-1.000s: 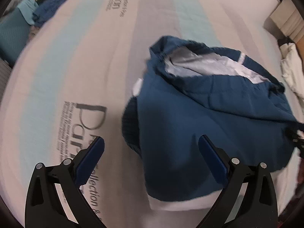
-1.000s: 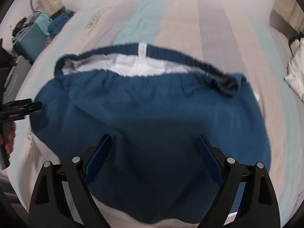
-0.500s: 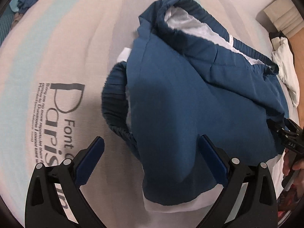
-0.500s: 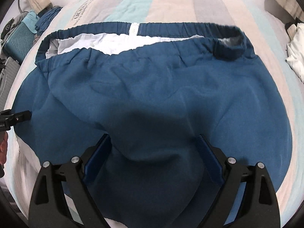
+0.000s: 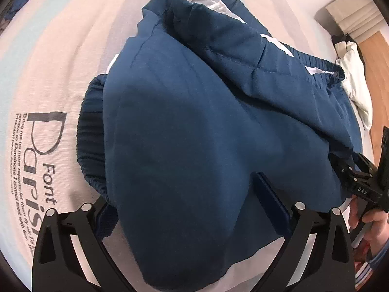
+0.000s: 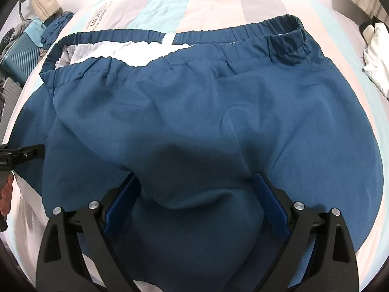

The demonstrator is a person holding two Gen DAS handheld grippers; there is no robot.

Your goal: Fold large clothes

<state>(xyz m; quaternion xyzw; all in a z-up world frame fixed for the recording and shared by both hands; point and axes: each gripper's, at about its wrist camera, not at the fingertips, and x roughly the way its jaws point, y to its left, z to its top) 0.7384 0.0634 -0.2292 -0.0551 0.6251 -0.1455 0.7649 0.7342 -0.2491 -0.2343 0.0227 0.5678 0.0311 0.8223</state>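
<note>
Dark blue trousers (image 6: 218,112) with a gathered elastic waistband and a white lining showing inside the waist lie spread and rumpled on a bed (image 6: 211,2) covered by a striped sheet in teal, grey and beige with printed lettering. The waistband lies at the far side in the right wrist view, the cloth bulging in soft folds nearer the cameras.

The left hand-held gripper (image 5: 184,199) has its jaws wide but closing, with a thick fold of the blue cloth lying between them. The right hand-held gripper (image 6: 197,194) stands spread, a hump of the same cloth between its pads; whether they press on it cannot be told.

A white garment (image 6: 376,65) lies at the bed's right edge, and a teal suitcase (image 6: 19,60) with bundled clothes stands beyond the left corner.
</note>
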